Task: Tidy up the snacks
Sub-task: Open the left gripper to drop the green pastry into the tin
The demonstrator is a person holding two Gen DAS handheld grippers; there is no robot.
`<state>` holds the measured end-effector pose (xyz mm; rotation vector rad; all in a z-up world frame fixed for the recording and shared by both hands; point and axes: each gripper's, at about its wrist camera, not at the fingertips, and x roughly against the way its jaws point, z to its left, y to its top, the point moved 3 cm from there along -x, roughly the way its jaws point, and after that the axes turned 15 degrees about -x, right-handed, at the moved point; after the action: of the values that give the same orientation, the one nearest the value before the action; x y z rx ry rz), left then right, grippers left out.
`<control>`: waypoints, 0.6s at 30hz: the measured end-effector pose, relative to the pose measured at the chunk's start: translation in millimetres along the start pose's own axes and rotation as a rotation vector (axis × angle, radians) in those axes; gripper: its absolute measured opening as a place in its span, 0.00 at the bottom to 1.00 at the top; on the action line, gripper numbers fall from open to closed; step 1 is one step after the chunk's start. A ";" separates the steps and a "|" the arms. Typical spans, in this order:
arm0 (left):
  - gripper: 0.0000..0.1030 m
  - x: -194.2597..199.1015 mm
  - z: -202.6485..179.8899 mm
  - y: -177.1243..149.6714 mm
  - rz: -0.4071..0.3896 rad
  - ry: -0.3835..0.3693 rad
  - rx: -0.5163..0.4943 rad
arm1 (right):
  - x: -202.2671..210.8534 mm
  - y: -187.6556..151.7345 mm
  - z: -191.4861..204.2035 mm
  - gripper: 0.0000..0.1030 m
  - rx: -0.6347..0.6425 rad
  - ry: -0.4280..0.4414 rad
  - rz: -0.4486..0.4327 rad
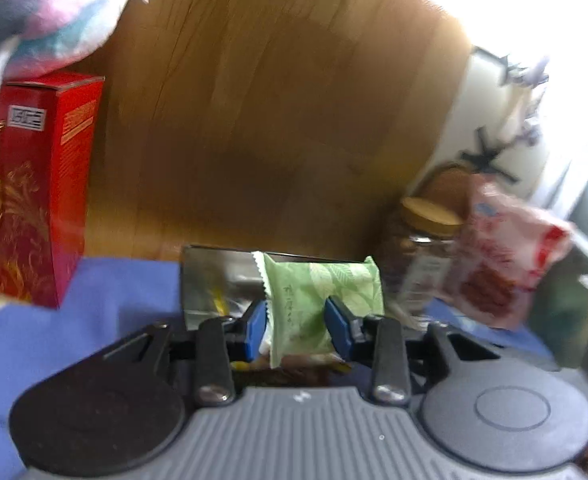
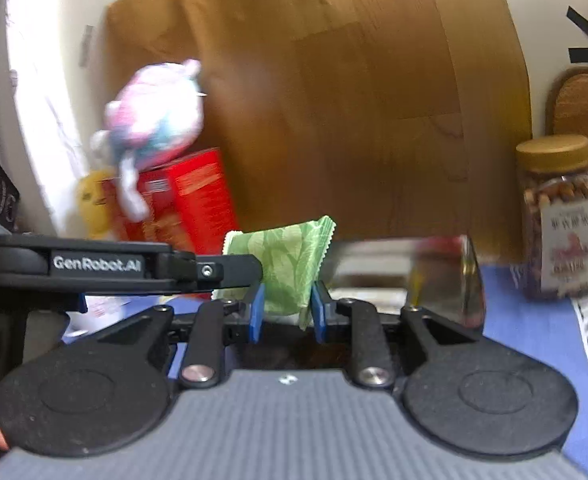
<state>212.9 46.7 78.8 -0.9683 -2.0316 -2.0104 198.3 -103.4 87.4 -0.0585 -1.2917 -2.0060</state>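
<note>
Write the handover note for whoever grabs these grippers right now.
Left gripper: pads flank a green snack packet, seemingly gripped.
Right gripper: shut on a green snack packet; whether it is the same one, I cannot tell.
The shiny metal tin sits just behind on the blue cloth, with the nut jar and red box nearby.
Left: a red-and-white snack bag by the jar, and the green packet, still to be placed.

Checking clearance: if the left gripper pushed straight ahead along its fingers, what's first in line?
The green snack packet is already between the left gripper fingers. Past it, probably the shiny metal tin directly behind; depth is hard to judge. The wood panel lies further back.
</note>
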 end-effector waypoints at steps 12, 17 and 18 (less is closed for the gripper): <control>0.40 60.1 -13.5 -45.6 -0.073 0.023 0.050 | 81.1 -21.3 -59.2 0.38 -0.223 0.009 -0.056; 0.43 75.6 -71.8 -112.5 -0.017 -0.039 -0.065 | 133.9 -88.0 -66.2 0.38 -0.297 -0.044 0.002; 0.43 75.5 -80.0 -124.4 -0.011 -0.044 -0.079 | 140.2 -99.6 -64.9 0.38 -0.293 -0.053 0.016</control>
<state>62.2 9.4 19.6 -1.0275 -1.9972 -2.1083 58.4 -210.9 35.8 -0.2614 -1.0166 -2.1775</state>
